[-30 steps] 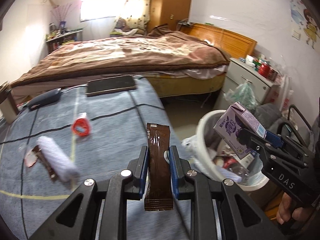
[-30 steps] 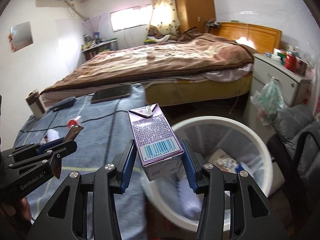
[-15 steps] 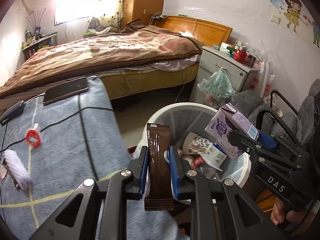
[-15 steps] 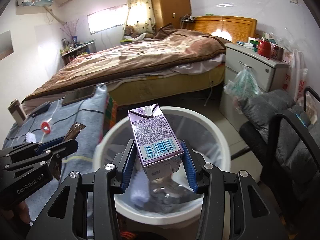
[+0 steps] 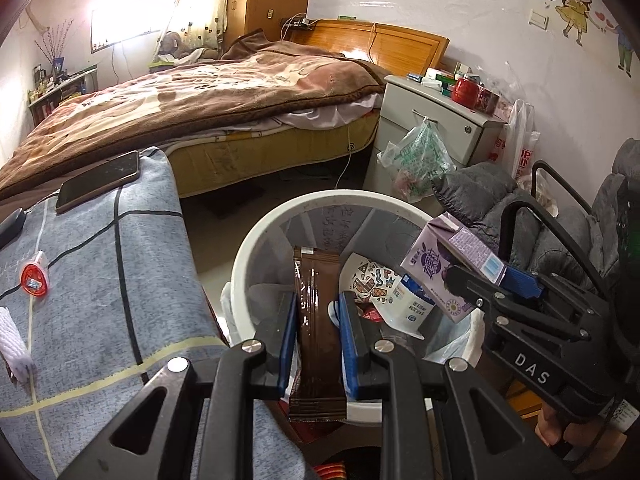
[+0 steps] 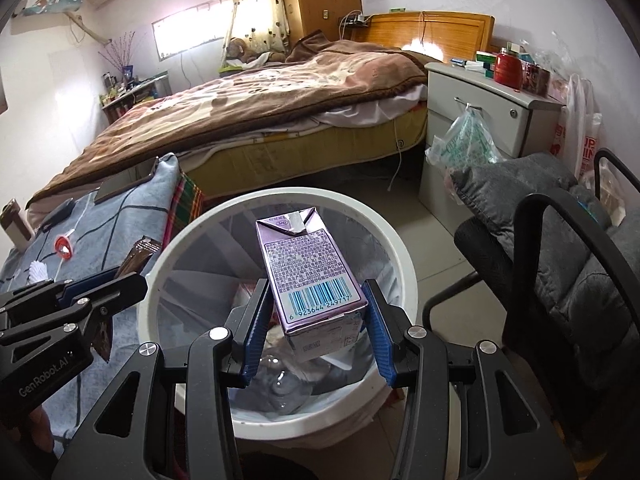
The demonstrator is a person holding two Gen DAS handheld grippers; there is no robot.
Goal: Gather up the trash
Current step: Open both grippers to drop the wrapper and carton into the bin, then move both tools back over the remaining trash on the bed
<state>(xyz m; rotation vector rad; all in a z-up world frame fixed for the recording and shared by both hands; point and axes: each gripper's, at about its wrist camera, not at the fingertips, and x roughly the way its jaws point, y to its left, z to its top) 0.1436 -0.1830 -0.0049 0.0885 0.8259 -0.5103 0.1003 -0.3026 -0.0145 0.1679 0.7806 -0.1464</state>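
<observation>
My left gripper (image 5: 318, 328) is shut on a brown snack wrapper (image 5: 318, 320) and holds it over the near rim of the white trash bin (image 5: 280, 220). My right gripper (image 6: 316, 324) is shut on a purple milk carton (image 6: 308, 264) and holds it above the open trash bin (image 6: 384, 232). The carton (image 5: 452, 260) and the right gripper (image 5: 520, 320) also show at the right of the left wrist view. The left gripper (image 6: 80, 296) shows at the left of the right wrist view. The bin holds several pieces of rubbish.
A grey checked cloth covers the table (image 5: 100, 260) at left, with a red round lid (image 5: 35, 282), a white roll (image 5: 12, 340) and a phone (image 5: 98, 186) on it. A bed (image 5: 200, 96), a nightstand (image 5: 432, 128) and a grey padded chair (image 6: 560, 260) surround the bin.
Both grippers have moved right from the table to over the bin, each still holding its item. The bin now fills the middle of both views.
</observation>
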